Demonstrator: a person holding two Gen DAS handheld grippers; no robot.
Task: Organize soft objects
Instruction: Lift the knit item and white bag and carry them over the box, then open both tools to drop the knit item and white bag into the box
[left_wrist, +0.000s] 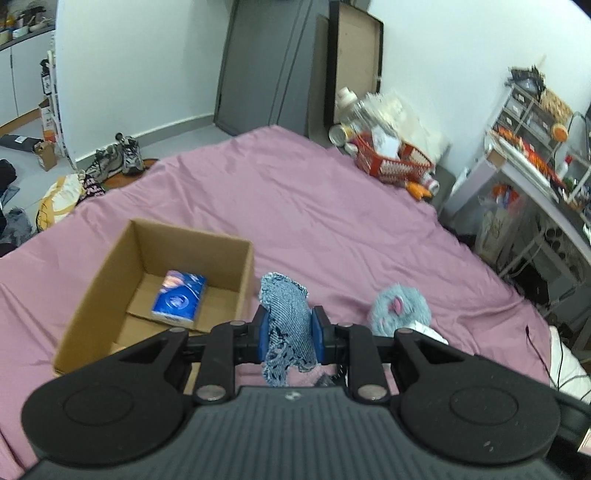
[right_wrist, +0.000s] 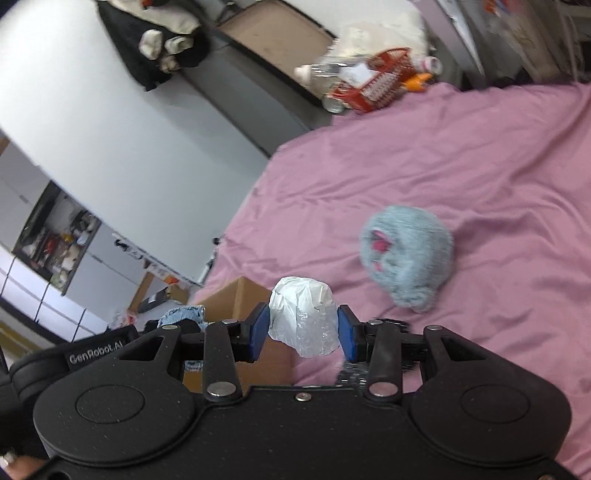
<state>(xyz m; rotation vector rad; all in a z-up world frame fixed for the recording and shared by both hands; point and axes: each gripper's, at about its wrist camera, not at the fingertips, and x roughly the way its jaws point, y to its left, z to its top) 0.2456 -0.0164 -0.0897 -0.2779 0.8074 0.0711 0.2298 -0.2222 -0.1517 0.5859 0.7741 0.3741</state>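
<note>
We carry a denim scrap (left_wrist: 288, 317) clenched in our left claw (left_wrist: 288, 328) and a white wad (right_wrist: 304, 317) clenched in our right claw (right_wrist: 303, 328), bound for the box (left_wrist: 110, 273) at ten o'clock.

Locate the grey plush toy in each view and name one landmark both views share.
Left wrist: the plush toy lies on the pink sheet, lower right of centre, right of the left gripper.
Right wrist: the toy lies right of centre, above the right gripper.
Shared landmark: cardboard box.
</note>
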